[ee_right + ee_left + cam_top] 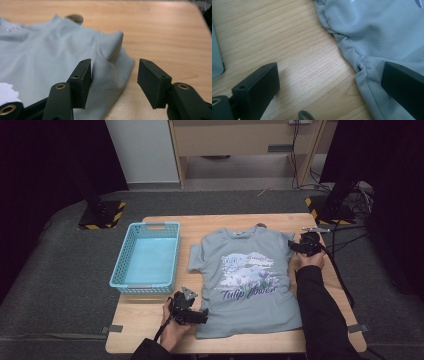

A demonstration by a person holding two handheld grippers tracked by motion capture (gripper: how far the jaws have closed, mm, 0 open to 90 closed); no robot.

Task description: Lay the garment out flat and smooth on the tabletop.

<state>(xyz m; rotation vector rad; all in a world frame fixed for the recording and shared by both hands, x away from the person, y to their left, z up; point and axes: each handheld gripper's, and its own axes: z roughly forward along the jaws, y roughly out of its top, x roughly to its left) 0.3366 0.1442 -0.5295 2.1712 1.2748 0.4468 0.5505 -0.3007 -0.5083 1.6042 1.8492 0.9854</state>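
The right gripper is held with jaws spread, nothing pinched; the sleeve of the one grey T-shirt lies between them. The left gripper is spread too, the bunched side seam just ahead. The shirt is judged light, soft and limp, best pinched at sleeve and hem edge. One blue basket sits beyond the left gripper

free: bare table front-left | obstacle: basket left of shirt

T-shirt flat on table, basket just left of it. Small object, maybe a stone, behind collar.
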